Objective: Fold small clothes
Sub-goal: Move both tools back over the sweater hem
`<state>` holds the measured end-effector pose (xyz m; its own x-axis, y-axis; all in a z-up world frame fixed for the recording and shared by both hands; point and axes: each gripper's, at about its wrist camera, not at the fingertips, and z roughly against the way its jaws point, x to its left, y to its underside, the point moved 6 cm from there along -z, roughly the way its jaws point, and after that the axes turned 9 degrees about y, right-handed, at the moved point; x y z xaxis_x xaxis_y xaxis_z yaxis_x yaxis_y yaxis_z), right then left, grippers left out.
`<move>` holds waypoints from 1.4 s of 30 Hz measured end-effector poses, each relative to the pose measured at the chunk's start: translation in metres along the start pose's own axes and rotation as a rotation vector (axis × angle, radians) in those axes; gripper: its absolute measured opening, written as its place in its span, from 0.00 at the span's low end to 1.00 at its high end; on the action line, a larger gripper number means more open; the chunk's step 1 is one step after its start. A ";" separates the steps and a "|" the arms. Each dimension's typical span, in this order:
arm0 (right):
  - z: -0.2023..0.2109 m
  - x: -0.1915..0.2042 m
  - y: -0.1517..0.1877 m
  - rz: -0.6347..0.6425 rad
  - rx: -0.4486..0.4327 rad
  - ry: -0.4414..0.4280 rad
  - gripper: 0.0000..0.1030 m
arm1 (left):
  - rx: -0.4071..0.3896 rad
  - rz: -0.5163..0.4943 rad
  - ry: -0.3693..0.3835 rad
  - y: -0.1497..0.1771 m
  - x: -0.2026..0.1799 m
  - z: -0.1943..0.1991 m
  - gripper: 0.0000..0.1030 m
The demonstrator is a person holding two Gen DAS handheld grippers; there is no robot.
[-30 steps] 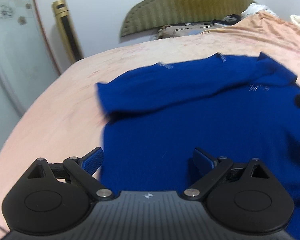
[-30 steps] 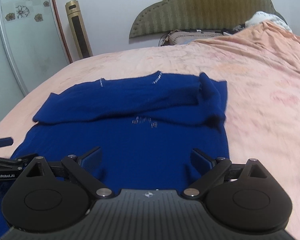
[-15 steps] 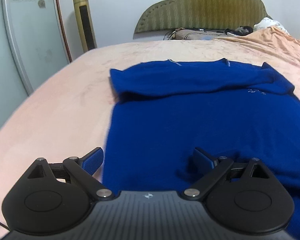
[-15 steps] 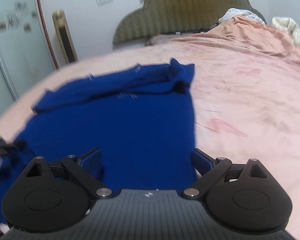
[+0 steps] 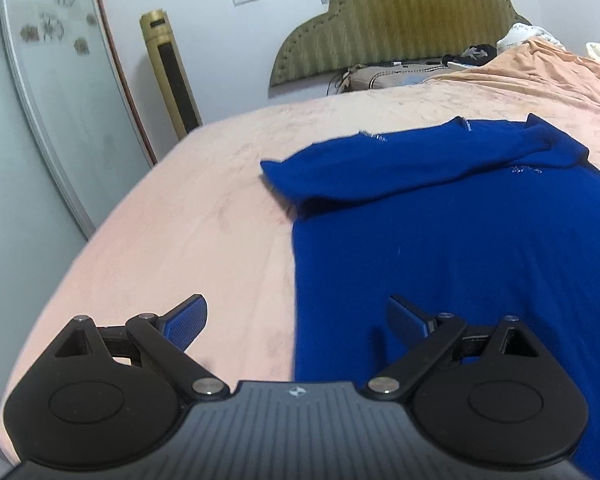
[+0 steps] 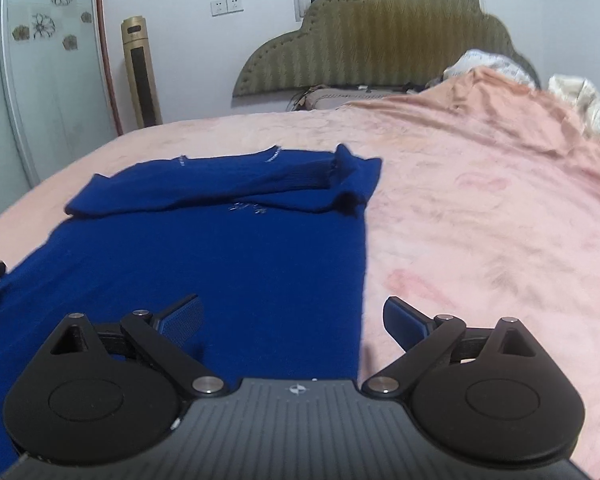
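left gripper [image 5: 296, 320] wide, empty, straddling sweater [image 5: 460, 240] edge | right gripper [image 6: 292, 318] likewise

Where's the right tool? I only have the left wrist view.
Observer: The right tool is open, low over the blue sweater's right side edge. One finger is over the sweater, the other over the pink bedsheet.
Operator: Holding any cloth?
Observer: No, nothing between its fingers.
Operator: Sleeve hanging out on that side?
Observer: No. That side edge runs straight from the shoulder down to the tool, and no sleeve lies out on the bedsheet there.
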<state>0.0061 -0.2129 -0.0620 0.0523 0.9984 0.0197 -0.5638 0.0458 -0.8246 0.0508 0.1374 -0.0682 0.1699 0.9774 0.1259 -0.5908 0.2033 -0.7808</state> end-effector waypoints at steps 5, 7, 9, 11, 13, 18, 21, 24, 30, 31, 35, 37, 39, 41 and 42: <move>0.001 0.019 0.011 0.094 0.036 -0.015 0.96 | 0.031 -0.088 0.019 0.019 -0.016 0.004 0.94; 0.010 0.025 0.013 0.139 0.020 -0.010 0.96 | 0.021 -0.122 0.010 0.024 -0.023 0.009 0.94; 0.020 0.030 0.012 0.128 0.012 -0.043 0.96 | 0.033 -0.122 -0.004 0.027 -0.027 0.010 0.94; 0.027 0.036 0.011 0.098 0.021 -0.084 0.96 | 0.035 -0.102 -0.004 0.027 -0.030 0.011 0.94; 0.032 0.043 0.012 0.087 0.038 -0.115 0.96 | 0.040 -0.071 0.005 0.027 -0.031 0.011 0.94; 0.036 0.061 0.020 0.149 0.069 -0.125 0.96 | 0.064 -0.041 0.001 0.031 -0.032 0.013 0.94; 0.038 0.066 0.025 0.167 0.091 -0.134 0.96 | 0.076 -0.033 -0.005 0.034 -0.030 0.013 0.94; 0.040 0.067 0.029 0.168 0.107 -0.149 0.96 | 0.086 -0.014 -0.001 0.037 -0.026 0.015 0.94; 0.045 0.060 0.032 0.147 0.125 -0.201 0.96 | 0.078 -0.003 0.014 0.042 -0.021 0.022 0.94; 0.045 0.057 0.032 0.142 0.127 -0.206 0.96 | 0.080 -0.001 0.019 0.043 -0.020 0.023 0.94; 0.046 0.046 0.033 0.126 0.133 -0.197 0.96 | 0.094 0.007 0.021 0.048 -0.018 0.023 0.94; 0.046 0.042 0.033 0.116 0.139 -0.204 0.96 | 0.104 0.015 0.024 0.050 -0.018 0.023 0.94; 0.048 0.040 0.034 0.113 0.143 -0.217 0.96 | 0.111 0.028 0.038 0.050 -0.017 0.024 0.94; 0.049 0.038 0.035 0.114 0.157 -0.237 0.95 | 0.118 0.040 0.071 0.053 -0.015 0.026 0.94; 0.051 0.035 0.036 0.113 0.164 -0.250 0.95 | 0.120 0.046 0.086 0.055 -0.014 0.027 0.94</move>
<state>-0.0539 -0.1748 -0.0623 -0.2106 0.9736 0.0881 -0.6811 -0.0815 -0.7277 -0.0054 0.1367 -0.0961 0.2046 0.9782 0.0343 -0.6883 0.1687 -0.7055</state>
